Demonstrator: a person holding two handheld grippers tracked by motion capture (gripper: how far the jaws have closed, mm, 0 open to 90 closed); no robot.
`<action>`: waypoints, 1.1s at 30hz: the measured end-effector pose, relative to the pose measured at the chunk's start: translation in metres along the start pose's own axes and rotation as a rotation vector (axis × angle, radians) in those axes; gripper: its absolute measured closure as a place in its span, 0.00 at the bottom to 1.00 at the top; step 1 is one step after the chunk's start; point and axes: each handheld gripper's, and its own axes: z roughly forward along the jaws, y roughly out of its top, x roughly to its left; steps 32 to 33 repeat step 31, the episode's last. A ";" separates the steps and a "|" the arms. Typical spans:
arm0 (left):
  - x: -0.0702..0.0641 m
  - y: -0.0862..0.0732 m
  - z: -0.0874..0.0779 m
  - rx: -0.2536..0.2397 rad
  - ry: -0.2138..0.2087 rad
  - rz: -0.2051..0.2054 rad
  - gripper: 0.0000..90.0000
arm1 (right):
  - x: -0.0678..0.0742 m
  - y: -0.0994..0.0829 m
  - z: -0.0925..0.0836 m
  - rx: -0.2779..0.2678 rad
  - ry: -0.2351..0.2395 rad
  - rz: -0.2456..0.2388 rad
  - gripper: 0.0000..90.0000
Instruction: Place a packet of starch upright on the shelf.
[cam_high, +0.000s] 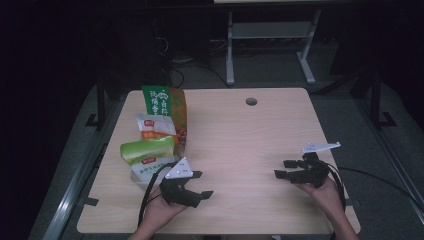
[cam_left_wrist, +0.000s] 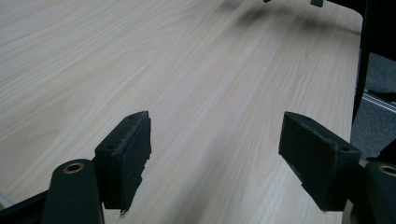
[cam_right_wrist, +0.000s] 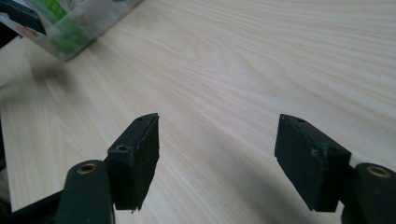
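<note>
We hold both tools wide, empty: left tool (cam_high: 196, 186) and right tool (cam_high: 284, 168) near the desk's (cam_high: 240, 135) front edge. Snack bags (cam_high: 155, 135) stacked by left edge look light, crinkly, slippery; pinch a top seam.

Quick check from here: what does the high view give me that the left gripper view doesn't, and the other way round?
High view alone: the snack bags stacked at the table's left, the cable hole, a white frame on the floor behind, and both hands, left gripper and right gripper, held low at the near edge. Left gripper view alone: the left gripper's pads close up, wide apart with nothing between them. Shared: the pale wood table and the open left gripper.
</note>
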 end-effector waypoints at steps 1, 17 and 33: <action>0.000 0.000 0.000 -0.001 0.000 0.001 0.28 | 0.001 -0.002 0.000 -0.002 0.001 0.008 0.33; -0.002 -0.002 0.001 0.000 -0.003 -0.003 0.27 | 0.008 -0.030 -0.007 0.010 -0.019 0.018 0.32; -0.004 -0.002 0.001 -0.001 -0.015 0.001 0.26 | 0.014 -0.039 -0.009 -0.026 -0.031 0.019 0.31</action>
